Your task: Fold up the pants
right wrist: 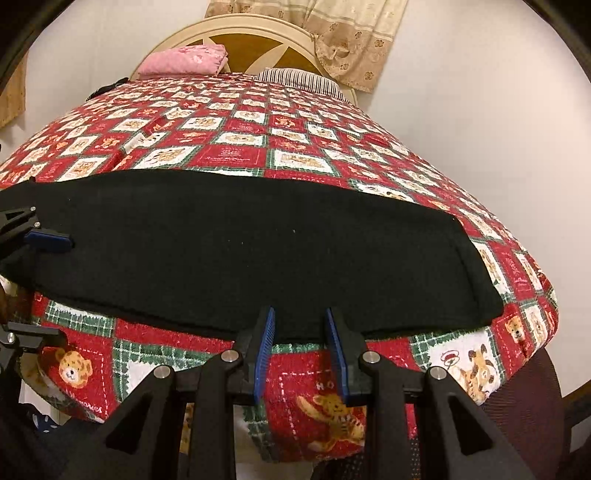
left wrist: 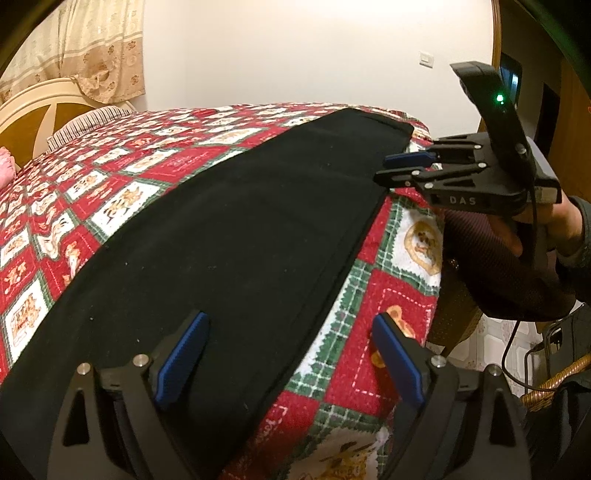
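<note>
1. A red teddy-bear bedspread (right wrist: pixel 229 147) covers the bed beyond both tongs; a pink cloth (right wrist: pixel 184 59) lies far ahead by the headboard (right wrist: pixel 236 31).
2. The pants (right wrist: pixel 240 251) are black, flat and folded lengthwise.
3. They run crosswise along the near bed edge.
4. The left tongs (left wrist: pixel 291 354) gape wide over their edge; the right tongs (right wrist: pixel 299 350) stand partly apart, pinching nothing.

Warm yellowish indoor light all over, pretty even, with no hard shadows or glare — the black pants (left wrist: pixel 229 229) just swallow detail into one flat dark patch. Both views bulge hard from the fisheye, with dark corners, and look slightly soft throughout.
</note>
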